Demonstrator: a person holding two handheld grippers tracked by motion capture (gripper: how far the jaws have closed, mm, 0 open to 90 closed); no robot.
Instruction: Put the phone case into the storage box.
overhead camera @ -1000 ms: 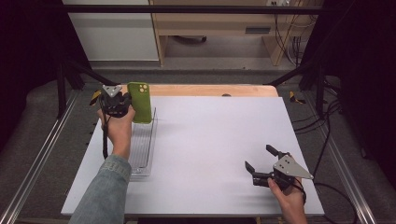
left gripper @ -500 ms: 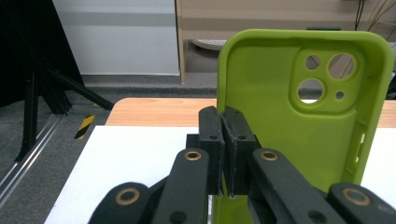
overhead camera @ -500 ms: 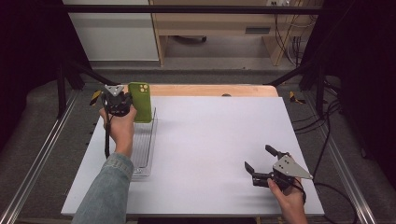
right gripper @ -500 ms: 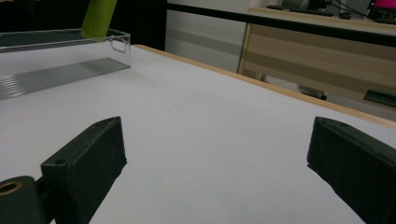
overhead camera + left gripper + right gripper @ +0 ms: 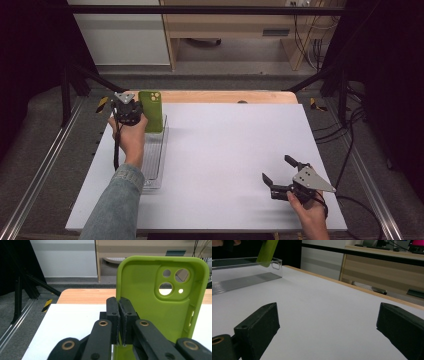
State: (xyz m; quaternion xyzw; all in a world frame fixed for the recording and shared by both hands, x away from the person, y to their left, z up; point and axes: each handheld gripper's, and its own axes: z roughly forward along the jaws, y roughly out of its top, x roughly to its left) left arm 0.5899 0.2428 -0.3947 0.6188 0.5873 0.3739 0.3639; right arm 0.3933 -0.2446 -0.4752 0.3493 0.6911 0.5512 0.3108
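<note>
Two grippers are at work: the left gripper (image 5: pixel 131 114) is clamped on one side edge of a lime-green soft-plastic phone case (image 5: pixel 151 111), held upright with its long axis vertical over the far end of the clear rectangular plastic tray (image 5: pixel 154 165). Its lower end seems to sit just inside that tray's far wall. The right gripper (image 5: pixel 281 176), jaws wide apart, rests well away from the tray.
</note>
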